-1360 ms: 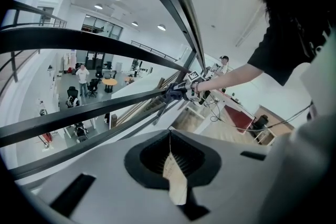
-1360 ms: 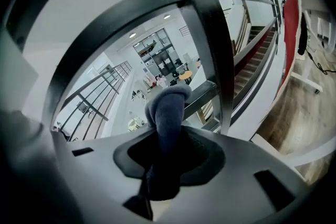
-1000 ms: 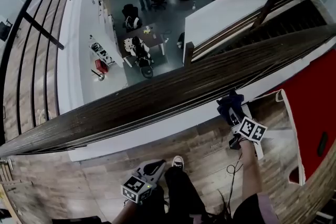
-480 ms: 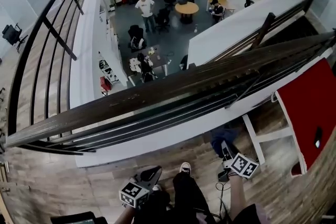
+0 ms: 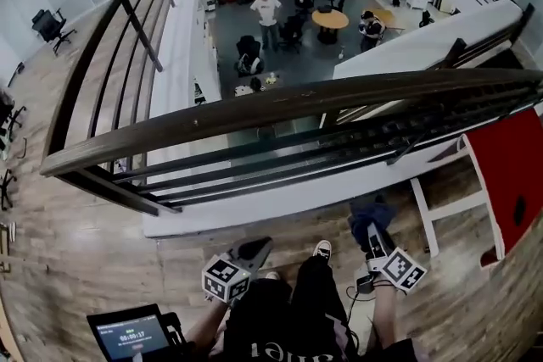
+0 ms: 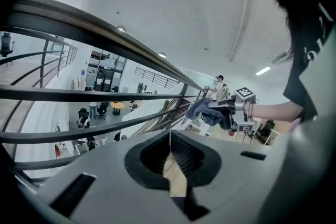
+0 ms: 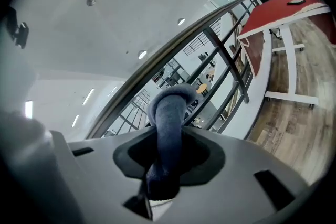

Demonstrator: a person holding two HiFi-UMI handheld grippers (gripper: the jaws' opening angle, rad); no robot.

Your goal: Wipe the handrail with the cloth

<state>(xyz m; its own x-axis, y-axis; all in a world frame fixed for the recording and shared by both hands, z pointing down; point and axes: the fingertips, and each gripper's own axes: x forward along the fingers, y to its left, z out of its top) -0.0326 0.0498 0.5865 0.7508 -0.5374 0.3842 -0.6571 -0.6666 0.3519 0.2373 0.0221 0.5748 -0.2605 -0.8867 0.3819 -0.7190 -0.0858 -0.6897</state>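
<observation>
My right gripper (image 5: 376, 235), lower right of frame, clamps the blue cloth (image 5: 366, 212) in its fingers, below the handrail (image 5: 297, 108). My left gripper (image 5: 253, 250) has its fingers closed on nothing.

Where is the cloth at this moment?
In the head view the cloth is lower right, clamped in the right gripper, below the handrail and apparently off it.

Wood-plank floor (image 5: 85, 267) under me. My shoe (image 5: 322, 249) is on it, close to the floor's far edge. Right: a red-topped desk (image 5: 501, 174) on white legs stands on the planks, with a small dark flat thing (image 5: 518, 211) on top. Far left: an office chair (image 5: 47, 23) on the planks.
</observation>
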